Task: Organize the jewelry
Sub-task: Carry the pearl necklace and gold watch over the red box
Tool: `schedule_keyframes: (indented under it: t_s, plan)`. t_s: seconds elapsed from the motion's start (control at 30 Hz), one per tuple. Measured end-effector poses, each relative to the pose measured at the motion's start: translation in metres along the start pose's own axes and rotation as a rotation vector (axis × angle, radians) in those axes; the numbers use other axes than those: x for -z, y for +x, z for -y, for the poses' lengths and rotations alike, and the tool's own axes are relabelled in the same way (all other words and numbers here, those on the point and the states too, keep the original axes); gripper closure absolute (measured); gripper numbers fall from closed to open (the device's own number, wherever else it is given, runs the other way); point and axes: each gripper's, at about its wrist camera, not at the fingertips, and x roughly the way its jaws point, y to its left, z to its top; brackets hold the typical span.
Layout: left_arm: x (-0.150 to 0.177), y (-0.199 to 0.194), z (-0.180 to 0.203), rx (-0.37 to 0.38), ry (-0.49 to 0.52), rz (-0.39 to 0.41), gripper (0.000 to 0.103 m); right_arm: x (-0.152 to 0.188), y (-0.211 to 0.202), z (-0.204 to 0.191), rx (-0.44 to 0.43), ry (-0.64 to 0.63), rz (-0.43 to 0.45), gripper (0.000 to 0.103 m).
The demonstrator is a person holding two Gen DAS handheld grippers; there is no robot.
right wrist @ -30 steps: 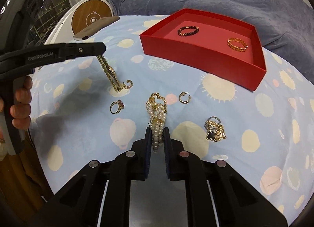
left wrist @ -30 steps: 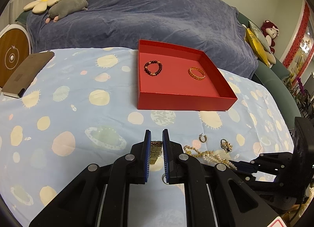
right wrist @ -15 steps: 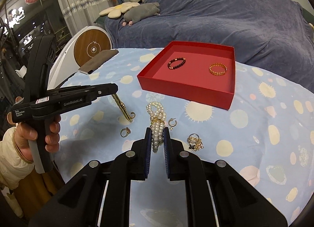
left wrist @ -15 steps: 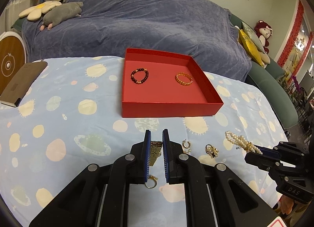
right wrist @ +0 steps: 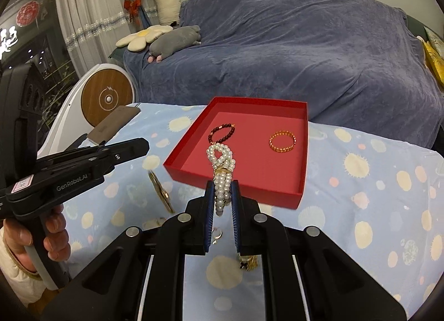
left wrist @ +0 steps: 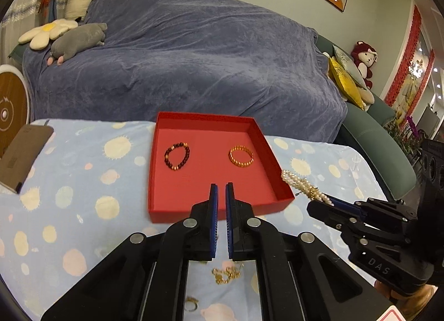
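Observation:
A red tray (left wrist: 177, 214) (right wrist: 238, 186) on the blue spotted cloth holds a dark bead bracelet (left wrist: 176, 156) (right wrist: 221, 133) and an orange bead bracelet (left wrist: 241, 156) (right wrist: 282, 141). My right gripper (right wrist: 222, 194) is shut on a pearl bracelet (right wrist: 221, 165) (left wrist: 304, 185), held above the tray's near edge. My left gripper (left wrist: 221, 196) is shut; from it hangs a gold mesh bracelet (right wrist: 161, 192), seen only in the right wrist view. It is raised left of the tray's near corner.
Loose gold pieces lie on the cloth below the grippers: a chain cluster (left wrist: 226, 275), a ring (left wrist: 191, 304) and a clover charm piece (right wrist: 247, 262). A brown pouch (left wrist: 20, 154) lies at the cloth's left edge. A blue-covered sofa (left wrist: 194, 57) stands behind.
Both grippers have risen and moved toward the tray with their bracelets. The pearl bracelet now hangs over the tray's near edge, and the loose jewelry has dropped below the fingers.

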Motion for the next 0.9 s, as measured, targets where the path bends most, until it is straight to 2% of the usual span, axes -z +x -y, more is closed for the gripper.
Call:
schedule_keyframes:
  t_s: [0.2,0.3,0.4,0.53,0.57,0.6,0.67,0.77,0.9]
  plan:
    - [-0.037,0.036,-0.002,-0.033,0.026,0.018,0.1,-0.025,0.05,0.028,0.053,0.099,-0.012,0.092]
    - [-0.037,0.049,-0.012,-0.04,0.007,-0.008,0.1,-0.024,0.062,0.04,0.066,0.156,-0.029,0.092]
    - [-0.02,0.054,-0.021,-0.034,0.001,-0.051,0.096,-0.021,0.064,0.04,0.06,0.157,-0.042,0.092]
    - [0.013,0.077,-0.026,-0.013,-0.002,-0.181,0.093,-0.011,0.061,0.036,0.066,0.13,-0.064,0.092]
    - [0.022,0.083,-0.026,-0.015,0.008,-0.206,0.087,-0.008,0.06,0.037,0.069,0.13,-0.071,0.092]
    - [0.029,0.088,-0.025,-0.017,0.02,-0.224,0.077,-0.006,0.059,0.037,0.072,0.132,-0.076,0.092]
    - [0.045,0.099,-0.024,-0.025,0.04,-0.257,0.069,-0.004,0.057,0.039,0.075,0.134,-0.08,0.092]
    - [0.061,0.115,-0.021,-0.01,0.046,-0.31,0.069,-0.003,0.053,0.041,0.079,0.13,-0.076,0.092]
    - [0.073,0.126,-0.01,0.001,0.078,-0.332,0.07,-0.004,0.053,0.044,0.081,0.135,-0.075,0.092]
